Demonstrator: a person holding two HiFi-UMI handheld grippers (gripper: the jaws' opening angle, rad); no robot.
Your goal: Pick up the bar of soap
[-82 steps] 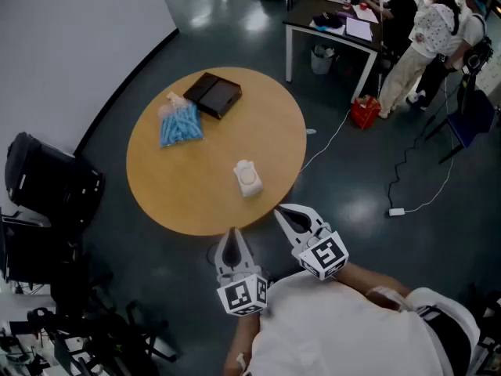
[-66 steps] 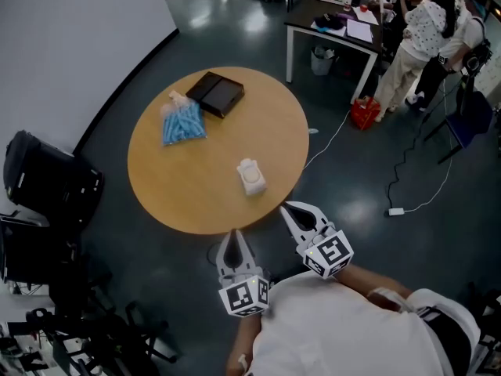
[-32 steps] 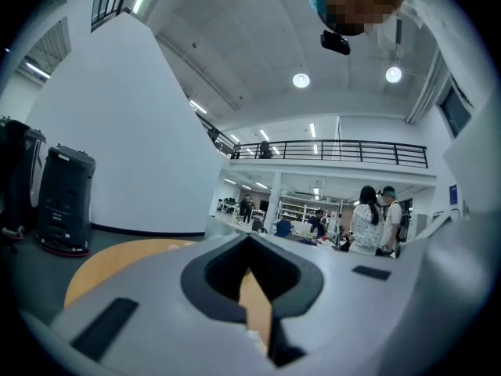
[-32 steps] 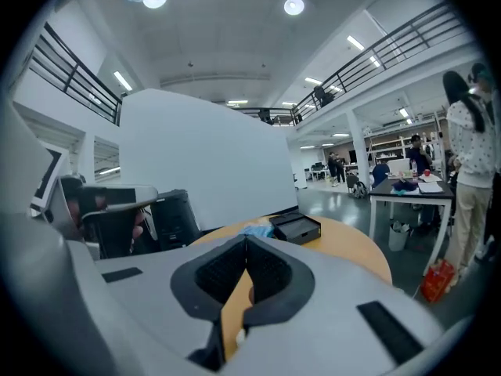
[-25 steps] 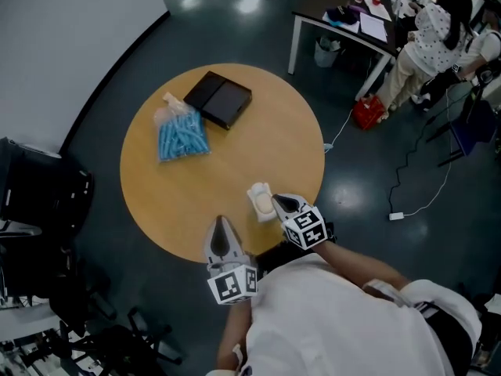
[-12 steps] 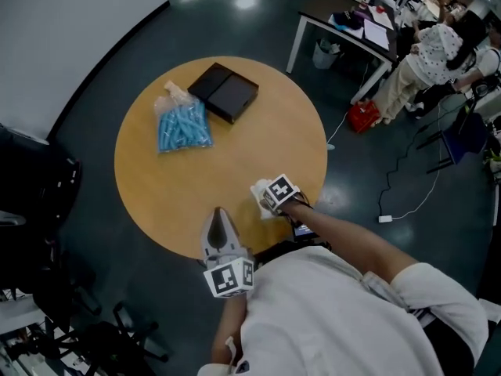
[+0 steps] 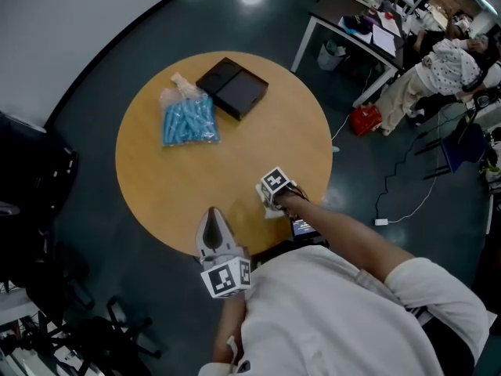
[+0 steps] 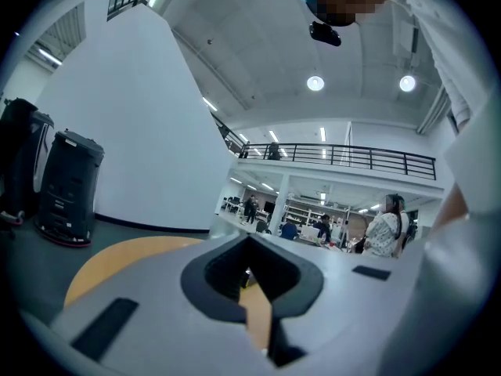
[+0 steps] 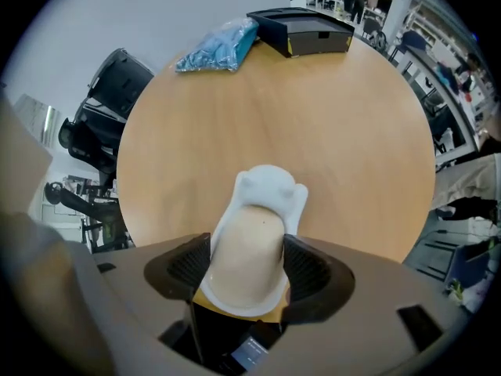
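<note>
Reaching in since a second ago, the right tongs point(image 7: 270, 201) straddle the beige oval bar of soap point(image 9: 249, 249) in its white dish point(image 9: 266, 185), at five o'clock on the round wooden table point(image 7: 156, 178). Their jaws are opening with the soap between them. At six o'clock, the left tongs point(image 7: 213, 227) are closed and empty.

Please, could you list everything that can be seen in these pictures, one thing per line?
table: one, light wood, round, centre of the floor.
black box: one, black, far side of the table.
bag of blue pieces: one, clear and blue, beside the black box, on its left.
bar of soap: one, cream, near right edge of the table.
white holder: one, white, under the soap.
desk: one, dark, beyond the table.
red bag: one, red, floor by the desk.
left tool: one, grey, near table edge, jaws together, empty.
right tool: one, grey, jaws opening, soap between them.
</note>
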